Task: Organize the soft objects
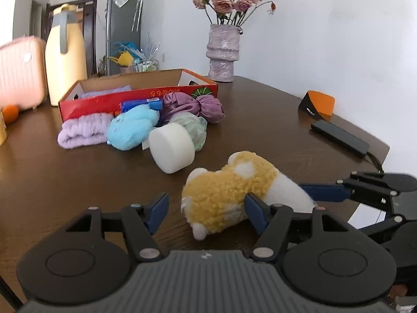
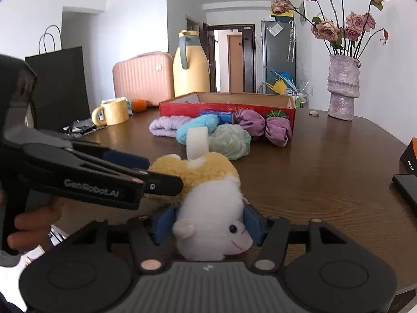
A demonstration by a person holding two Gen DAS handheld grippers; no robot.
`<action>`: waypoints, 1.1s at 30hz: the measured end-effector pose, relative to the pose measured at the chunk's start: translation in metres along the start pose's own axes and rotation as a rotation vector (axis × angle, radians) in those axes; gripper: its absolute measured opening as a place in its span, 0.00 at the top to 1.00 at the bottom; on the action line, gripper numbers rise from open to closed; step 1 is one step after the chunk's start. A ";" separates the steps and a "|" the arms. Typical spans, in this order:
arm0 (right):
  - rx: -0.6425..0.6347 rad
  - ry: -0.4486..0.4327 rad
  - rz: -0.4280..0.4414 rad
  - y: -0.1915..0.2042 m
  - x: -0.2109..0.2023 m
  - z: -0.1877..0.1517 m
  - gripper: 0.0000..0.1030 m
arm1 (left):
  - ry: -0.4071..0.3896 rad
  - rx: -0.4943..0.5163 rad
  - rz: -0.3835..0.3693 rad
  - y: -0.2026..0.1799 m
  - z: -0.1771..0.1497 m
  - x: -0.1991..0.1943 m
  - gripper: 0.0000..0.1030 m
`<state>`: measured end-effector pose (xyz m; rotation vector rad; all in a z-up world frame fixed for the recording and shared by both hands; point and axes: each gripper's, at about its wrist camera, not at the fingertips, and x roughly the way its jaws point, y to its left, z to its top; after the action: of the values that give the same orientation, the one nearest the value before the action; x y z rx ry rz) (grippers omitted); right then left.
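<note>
A yellow-and-white plush hamster [image 1: 232, 182] lies on the brown table [image 1: 78, 182]. My right gripper [image 2: 209, 224] is shut on its white head [image 2: 208, 208], one blue pad on each side. My left gripper [image 1: 207, 211] stands open around the yellow body: the right finger [image 1: 256, 215] touches the fur, the left finger [image 1: 157, 210] is apart from it. Further back lie a white foam cylinder [image 1: 173, 148], a blue fluffy toy [image 1: 131, 127], a lilac towel roll [image 1: 83, 130], a green mesh puff [image 1: 196, 127] and a purple satin bundle [image 1: 192, 107], all in front of a red cardboard box [image 1: 104, 104].
A vase of dried roses [image 1: 222, 52] stands behind the box, a yellow jug [image 1: 65, 52] and a pink case [image 1: 20, 73] to its left. A black flat device [image 1: 338, 135] and an orange-black box [image 1: 318, 103] lie at the right edge. A yellow mug [image 2: 112, 112] sits far left.
</note>
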<state>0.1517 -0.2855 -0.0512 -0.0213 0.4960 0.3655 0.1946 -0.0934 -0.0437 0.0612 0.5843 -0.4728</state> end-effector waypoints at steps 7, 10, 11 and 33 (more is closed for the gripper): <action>0.049 -0.003 0.006 -0.009 0.001 -0.002 0.42 | 0.010 -0.050 -0.057 0.009 -0.004 0.008 0.39; 0.065 -0.001 0.018 -0.012 0.004 -0.004 0.47 | 0.012 -0.060 -0.064 0.010 -0.006 0.011 0.48; 0.072 0.002 0.023 -0.013 0.006 -0.005 0.48 | 0.010 -0.056 -0.074 0.010 -0.006 0.011 0.54; 0.045 -0.095 0.002 -0.094 0.110 0.186 0.54 | -0.103 0.016 -0.143 0.095 0.222 0.142 0.56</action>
<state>0.3598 -0.3161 0.0549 0.0399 0.4102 0.3554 0.4558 -0.1093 0.0572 0.0100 0.4859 -0.6162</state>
